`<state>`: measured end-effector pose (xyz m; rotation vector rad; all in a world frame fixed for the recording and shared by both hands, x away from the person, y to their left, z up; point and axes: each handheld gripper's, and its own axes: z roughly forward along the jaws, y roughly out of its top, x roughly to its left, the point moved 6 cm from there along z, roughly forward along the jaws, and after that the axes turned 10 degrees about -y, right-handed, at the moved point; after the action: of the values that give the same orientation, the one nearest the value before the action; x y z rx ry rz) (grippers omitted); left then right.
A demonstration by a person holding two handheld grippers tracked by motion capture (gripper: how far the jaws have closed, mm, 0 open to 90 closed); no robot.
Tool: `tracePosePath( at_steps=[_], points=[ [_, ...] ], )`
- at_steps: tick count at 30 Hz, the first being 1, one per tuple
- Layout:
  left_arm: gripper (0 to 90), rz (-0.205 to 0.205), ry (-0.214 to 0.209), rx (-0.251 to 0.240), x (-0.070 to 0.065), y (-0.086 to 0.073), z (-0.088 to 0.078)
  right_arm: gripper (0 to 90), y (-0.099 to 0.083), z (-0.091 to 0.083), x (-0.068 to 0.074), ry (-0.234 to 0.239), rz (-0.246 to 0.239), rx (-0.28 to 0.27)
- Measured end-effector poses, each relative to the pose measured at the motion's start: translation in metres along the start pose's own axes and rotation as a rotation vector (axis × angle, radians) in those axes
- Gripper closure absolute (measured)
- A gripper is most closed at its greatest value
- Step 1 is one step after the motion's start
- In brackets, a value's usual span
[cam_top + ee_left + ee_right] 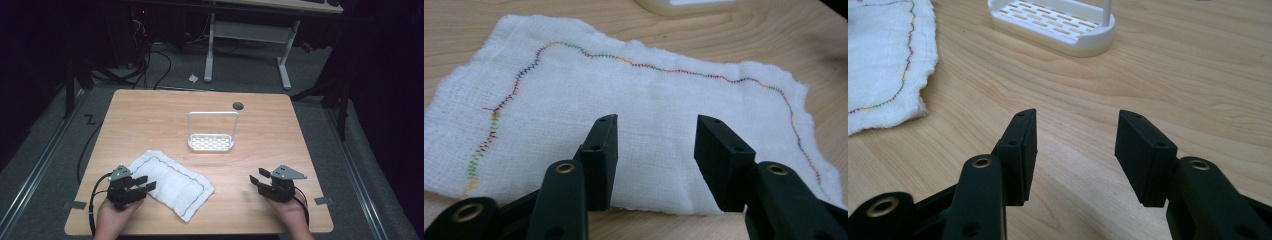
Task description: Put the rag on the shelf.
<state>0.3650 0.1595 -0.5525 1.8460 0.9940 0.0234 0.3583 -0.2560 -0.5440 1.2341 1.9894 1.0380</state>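
Observation:
A white cloth (172,181) with a thin multicoloured stitched line near its border lies flat on the near left of the wooden table (150,115). In the left gripper view the cloth (639,105) spreads out just beyond the black jaws. My left gripper (145,184) hovers at the cloth's near-left edge, jaws open with nothing between them (655,150). My right gripper (258,178) is at the near right over bare wood, open and empty (1075,150), with the cloth's corner (883,60) off to its left.
A small white slotted rack (212,134) with a tall wire handle stands mid-table; the rack (1058,25) lies ahead of the right gripper. A dark round hole (238,105) marks the table's far edge. Desk legs and cables sit on the floor behind.

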Motion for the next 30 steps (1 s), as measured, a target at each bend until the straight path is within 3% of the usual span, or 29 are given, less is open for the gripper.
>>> tracePosePath(
  at_steps=[4, 15, 18, 20, 22, 23, 25, 28, 30],
  points=[
    [51.3, 0.009, 0.005, 0.012, 0.002, -0.001, 0.003, 52.3, -0.002, 0.004, 0.006, 0.005, -0.04, 0.014],
    [51.0, -0.005, 0.008, -0.009, 0.004, -0.002, -0.001, 55.8, 0.0, 0.01, 0.025, 0.061, -0.045, 0.021],
    [51.1, 0.007, 0.015, -0.009, 0.004, -0.001, 0.0, 58.7, 0.003, 0.014, 0.044, 0.093, -0.077, 0.019],
    [51.2, 0.011, 0.018, -0.01, 0.005, 0.0, 0.0, 59.5, 0.004, 0.015, 0.049, 0.102, -0.081, 0.023],
    [51.6, 0.014, 0.018, -0.011, 0.005, 0.0, 0.0, 62.1, 0.011, 0.024, 0.065, 0.136, -0.101, 0.046],
    [51.6, 0.014, 0.013, -0.009, 0.005, 0.0, 0.0, 62.1, 0.011, 0.024, 0.065, 0.136, -0.101, 0.046],
    [50.9, 0.015, 0.0, 0.005, 0.005, -0.001, 0.001, 65.2, 0.023, 0.036, 0.082, 0.168, -0.118, 0.061],
    [50.8, 0.017, -0.008, 0.009, 0.005, -0.002, 0.002, 67.0, 0.029, 0.043, 0.09, 0.179, -0.14, 0.061],
    [50.9, 0.018, -0.011, 0.005, 0.005, -0.002, 0.001, 70.4, 0.04, 0.057, 0.107, 0.211, -0.151, 0.07]
  ],
)
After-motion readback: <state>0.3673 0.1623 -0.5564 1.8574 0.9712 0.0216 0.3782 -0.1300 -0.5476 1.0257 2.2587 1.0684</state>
